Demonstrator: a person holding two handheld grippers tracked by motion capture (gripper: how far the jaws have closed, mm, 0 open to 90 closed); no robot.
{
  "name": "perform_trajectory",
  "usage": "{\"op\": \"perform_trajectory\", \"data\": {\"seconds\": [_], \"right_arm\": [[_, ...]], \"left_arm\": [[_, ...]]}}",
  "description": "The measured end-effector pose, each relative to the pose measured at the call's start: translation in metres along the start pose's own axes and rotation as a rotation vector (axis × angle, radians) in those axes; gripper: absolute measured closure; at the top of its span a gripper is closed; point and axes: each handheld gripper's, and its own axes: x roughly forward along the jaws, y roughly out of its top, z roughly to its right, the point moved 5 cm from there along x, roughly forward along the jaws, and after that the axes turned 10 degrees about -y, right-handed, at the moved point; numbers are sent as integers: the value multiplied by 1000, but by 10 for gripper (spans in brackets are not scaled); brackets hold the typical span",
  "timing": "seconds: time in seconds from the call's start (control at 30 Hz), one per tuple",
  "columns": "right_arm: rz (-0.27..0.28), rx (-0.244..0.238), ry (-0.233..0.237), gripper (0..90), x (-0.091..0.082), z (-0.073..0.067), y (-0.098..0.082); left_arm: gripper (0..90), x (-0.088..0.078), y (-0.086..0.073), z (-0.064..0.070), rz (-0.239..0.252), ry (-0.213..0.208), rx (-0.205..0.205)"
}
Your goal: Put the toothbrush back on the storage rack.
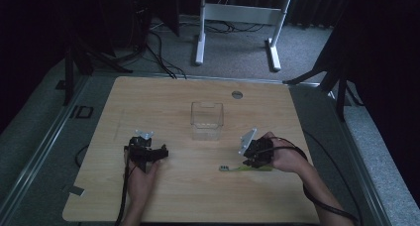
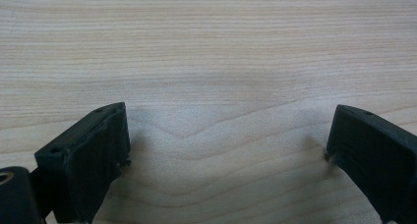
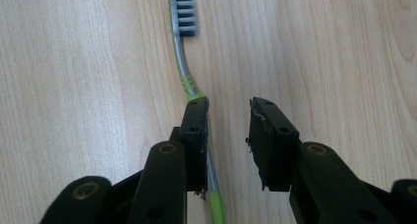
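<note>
A green and grey toothbrush (image 3: pixel 183 62) lies flat on the wooden table, its bristle head pointing away from my right gripper (image 3: pixel 227 121). That gripper is open and low over the handle; the handle runs under its left jaw and along the gap's left edge, and the jaws do not clamp it. From above, the toothbrush (image 1: pixel 233 168) shows at the right front of the table, with the right gripper (image 1: pixel 250 160) over its handle end. My left gripper (image 2: pixel 226 145) is open over bare wood, holding nothing. It sits at the left front (image 1: pixel 147 154).
A clear, empty plastic container (image 1: pixel 207 121) stands upright mid-table, behind both grippers. A round grey grommet (image 1: pixel 237 94) sits near the table's (image 1: pixel 148 97) far edge. Beyond the table are white desk legs (image 1: pixel 200 37) and floor cables.
</note>
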Motion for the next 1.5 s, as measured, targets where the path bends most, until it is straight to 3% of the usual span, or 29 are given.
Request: {"op": "perform_trajectory", "data": {"seconds": [1.5], "right_arm": [[-49,-45,51,714,12,-6,2]], "left_arm": [[30,0,0,0,0,0,0]]}}
